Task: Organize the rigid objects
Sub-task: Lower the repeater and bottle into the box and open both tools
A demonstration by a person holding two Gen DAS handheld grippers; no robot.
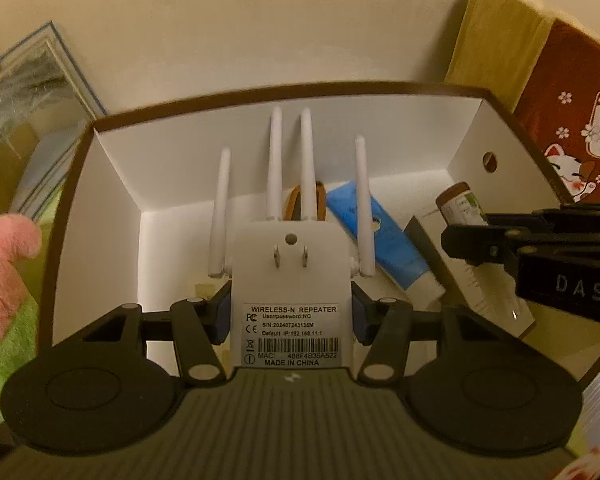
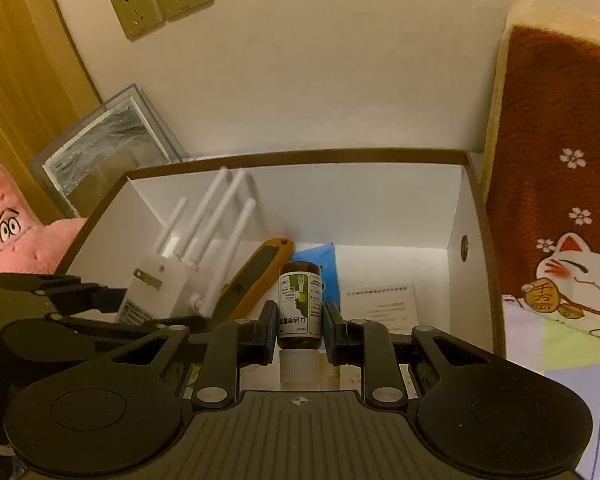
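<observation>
Repeater [image 1: 291,280] clamped in left gripper [image 1: 291,316], antennas pointing into box [image 1: 112,184]; bottle [image 2: 300,306] clamped in right gripper [image 2: 300,326], cap rearward, alongside over box floor.

The repeater [image 1: 291,280] is white with four white antennas and a black-printed label. The bottle [image 2: 300,308] is brown, with a white-and-green label and white cap. The box [image 1: 260,152] is white inside, brown-rimmed. At three o'clock, the red cloth [image 2: 540,152] shows white blossoms and a white cat. At nine o'clock, the plush star [image 2: 16,236] is pink. The knife [image 2: 260,276] is orange and black.
</observation>
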